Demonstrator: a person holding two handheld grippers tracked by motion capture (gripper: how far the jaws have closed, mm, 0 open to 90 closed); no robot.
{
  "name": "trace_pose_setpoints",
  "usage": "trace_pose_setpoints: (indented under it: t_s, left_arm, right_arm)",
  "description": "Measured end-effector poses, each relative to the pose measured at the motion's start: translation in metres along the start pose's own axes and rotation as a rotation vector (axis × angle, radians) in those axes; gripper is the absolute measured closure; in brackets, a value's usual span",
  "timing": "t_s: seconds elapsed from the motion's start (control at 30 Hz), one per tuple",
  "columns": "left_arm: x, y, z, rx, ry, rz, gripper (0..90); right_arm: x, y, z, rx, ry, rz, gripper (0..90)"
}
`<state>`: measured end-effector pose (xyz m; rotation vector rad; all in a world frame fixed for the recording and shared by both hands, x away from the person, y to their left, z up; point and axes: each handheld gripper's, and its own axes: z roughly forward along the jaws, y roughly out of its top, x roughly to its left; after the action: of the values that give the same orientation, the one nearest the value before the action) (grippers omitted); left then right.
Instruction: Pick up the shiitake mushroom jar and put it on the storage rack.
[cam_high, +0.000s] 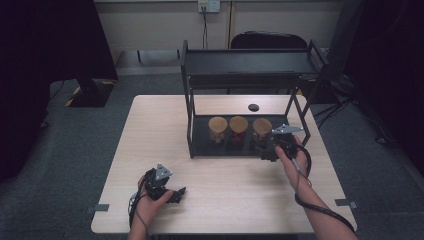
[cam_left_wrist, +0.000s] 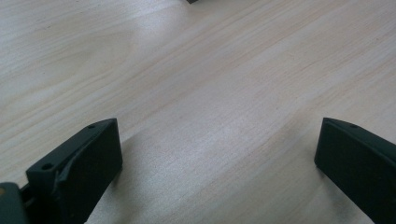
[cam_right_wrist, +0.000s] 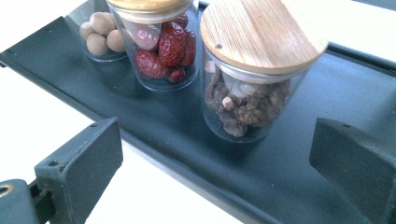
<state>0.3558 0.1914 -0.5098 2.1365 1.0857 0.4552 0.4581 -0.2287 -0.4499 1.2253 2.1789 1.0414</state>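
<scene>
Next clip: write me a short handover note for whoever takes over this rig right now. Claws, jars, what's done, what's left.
Left claw: open, holding nothing, low over the bare table near the front edge.
Right claw: open, holding nothing, at the front of the rack's bottom shelf, aimed at the right-hand jar.
Jars: three glass jars with wooden lids stand in a row on that shelf: the right-hand jar with brown pieces, the middle jar with red fruit, the left jar with pale round pieces.
Done: no jar gripped or off the shelf.
Left: probably close on the right-hand jar and lift it out.
</scene>
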Motion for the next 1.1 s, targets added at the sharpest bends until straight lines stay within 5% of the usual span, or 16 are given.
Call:
trace_pose_setpoints:
  t_s: [1.1]
  left_arm:
    - [0.0,0.0,0.0,0.0,0.0,0.0,0.3]
  right_arm:
    - [0.02,-0.017,-0.023,-0.019,0.108,-0.041,2.3]
